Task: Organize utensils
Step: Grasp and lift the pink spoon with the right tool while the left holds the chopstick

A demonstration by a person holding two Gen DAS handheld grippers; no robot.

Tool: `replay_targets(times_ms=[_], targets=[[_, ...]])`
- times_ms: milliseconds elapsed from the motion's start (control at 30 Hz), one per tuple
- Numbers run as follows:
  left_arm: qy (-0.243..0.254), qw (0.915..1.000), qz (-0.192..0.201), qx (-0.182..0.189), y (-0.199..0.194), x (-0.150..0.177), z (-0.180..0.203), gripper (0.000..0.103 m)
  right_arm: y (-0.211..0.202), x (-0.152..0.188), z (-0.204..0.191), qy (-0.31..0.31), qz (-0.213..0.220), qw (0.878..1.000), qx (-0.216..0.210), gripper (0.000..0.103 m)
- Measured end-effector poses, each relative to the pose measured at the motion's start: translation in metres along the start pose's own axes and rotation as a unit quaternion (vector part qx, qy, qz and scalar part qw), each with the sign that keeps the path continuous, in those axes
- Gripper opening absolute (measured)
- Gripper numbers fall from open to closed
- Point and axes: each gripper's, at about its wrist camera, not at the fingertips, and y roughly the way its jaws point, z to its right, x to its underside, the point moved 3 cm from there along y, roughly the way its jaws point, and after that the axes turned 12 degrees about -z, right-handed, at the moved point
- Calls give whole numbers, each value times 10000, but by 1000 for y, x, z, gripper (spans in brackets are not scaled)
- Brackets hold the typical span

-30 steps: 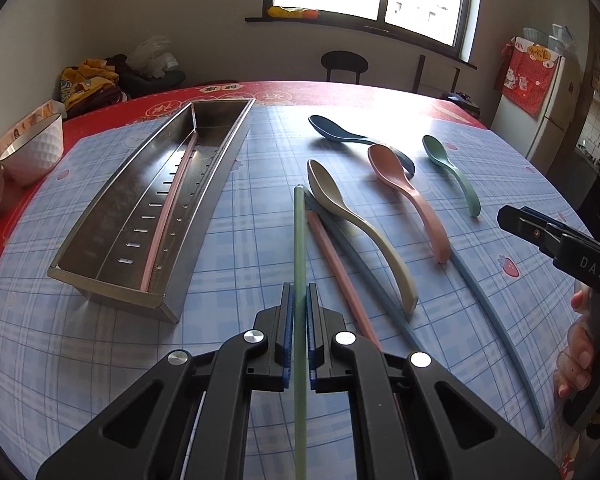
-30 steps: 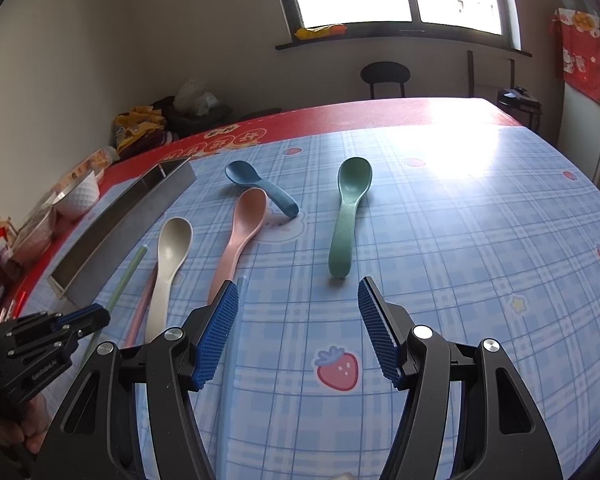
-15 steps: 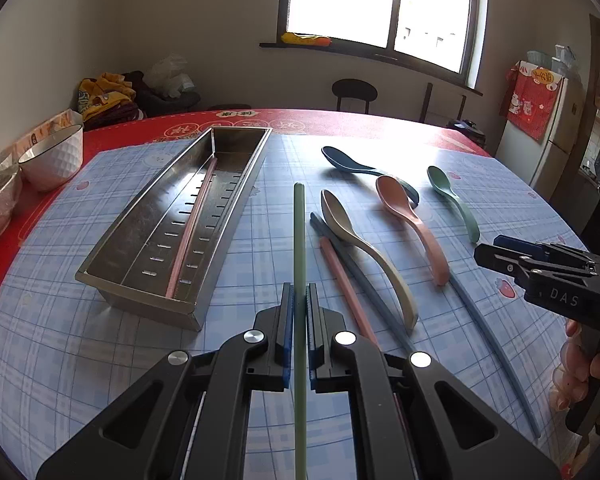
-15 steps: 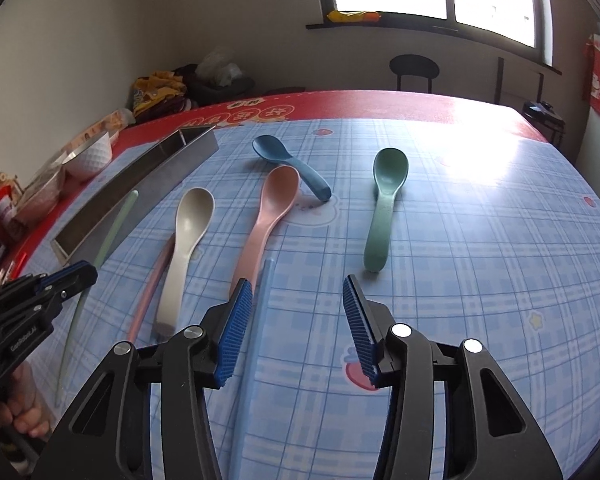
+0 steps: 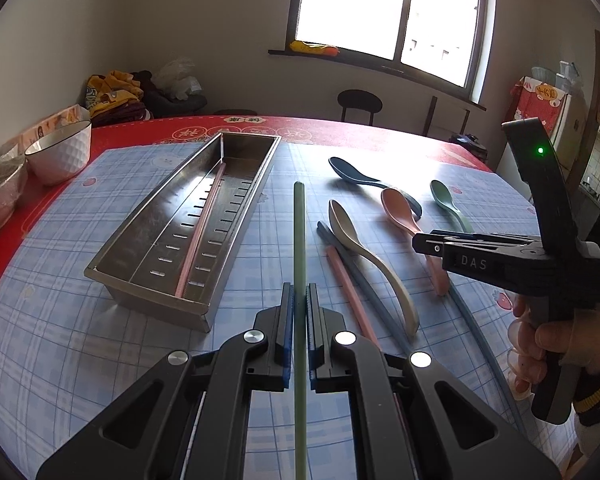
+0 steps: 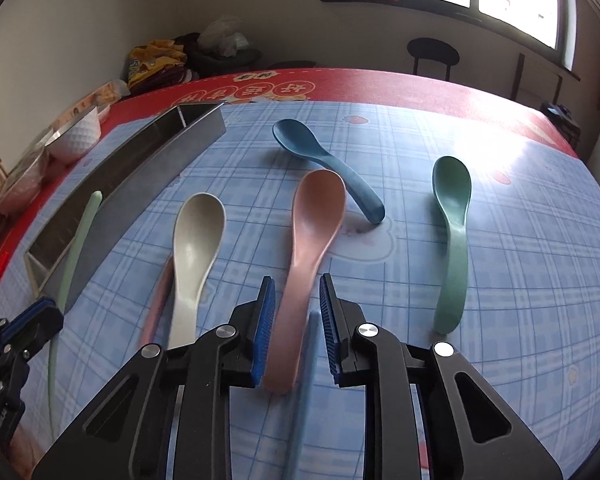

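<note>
lying beside the pink spoon, a blue chopstick crowds it.

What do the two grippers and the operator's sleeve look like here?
Both grippers, left gripper and right gripper, are black skeletal plastic with silver screws and blue ribbed pads. The right one's side reads "DAS" and its handle shows a green light. The sleeve is dark with yellow-white cuff stripes.

Daylight pours through the blown-out window at the back, throwing white glare on the far right of the counter. Walls stay dim. Fisheye bending curves the edges and darkens the corners. The nearest spoon handles look blurred.
</note>
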Motion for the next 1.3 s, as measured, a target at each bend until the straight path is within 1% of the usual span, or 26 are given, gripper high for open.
replay_targets(times_ms=[100,333,400,500,667,833,1033,1300], targets=[[1,10000,-25,20,1,1,0,6,6,-3,2,72,-106,9999,-46,20],[12,10000,-24,28,1,1,0,6,13,-6,0,49,-199,9998,57,19],[9,10000,-14,31,1,0,0,6,13,-8,3,130,-212,9997,44,14],[9,10000,0,34,0,0,0,6,11,-7,10,408,-209,9988,-197,14],[8,10000,12,42,0,0,0,6,-5,2,18,694,-5,9962,-524,14],[-3,10000,15,74,-1,0,0,6,-29,22,13,794,404,9931,-763,14],[-47,9999,-14,100,-1,0,-1,6,-45,47,5,718,858,9905,-796,14],[-74,9999,63,90,-3,0,-3,6,-50,58,6,702,1056,9871,-980,14]])
